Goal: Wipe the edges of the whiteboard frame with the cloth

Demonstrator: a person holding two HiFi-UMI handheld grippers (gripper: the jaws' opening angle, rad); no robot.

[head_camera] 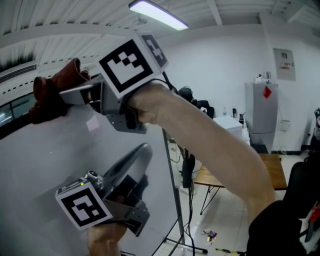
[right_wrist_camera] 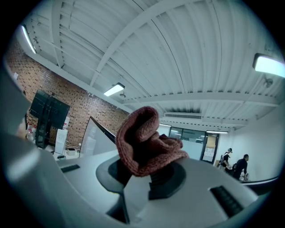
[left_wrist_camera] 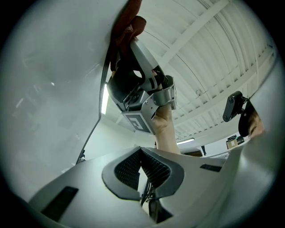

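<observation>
Hanging lowest and nearest in head view, L gripper [head_camera: 144, 151] points up alongside the whiteboard [head_camera: 50, 165]. Its own view shows the L gripper [left_wrist_camera: 140, 153] w/ ribbed pads [left_wrist_camera: 127, 169] closed tip to tip, nothing between them. Above it, R gripper [head_camera: 65, 95] is reached up by a bare forearm [head_camera: 210, 150], clamped tight on the reddish-brown cloth [head_camera: 52, 92]. In R gripper view the cloth [right_wrist_camera: 144, 140] bunches out from between the pads of the R gripper [right_wrist_camera: 147, 171]. Cloth sits at the board's top frame edge [head_camera: 15, 125] near the upper corner; can't tell if it's actually touching. L gripper view has the same cloth [left_wrist_camera: 127, 26] at the top of the dark frame strip [left_wrist_camera: 101, 102]. Behind the board: stand leg [head_camera: 175, 200], wooden desk [head_camera: 235, 175], grey cabinet [head_camera: 262, 115], ceiling light [head_camera: 157, 14]. R gripper view, far back: brick wall [right_wrist_camera: 49, 89], two people [right_wrist_camera: 236, 165].
</observation>
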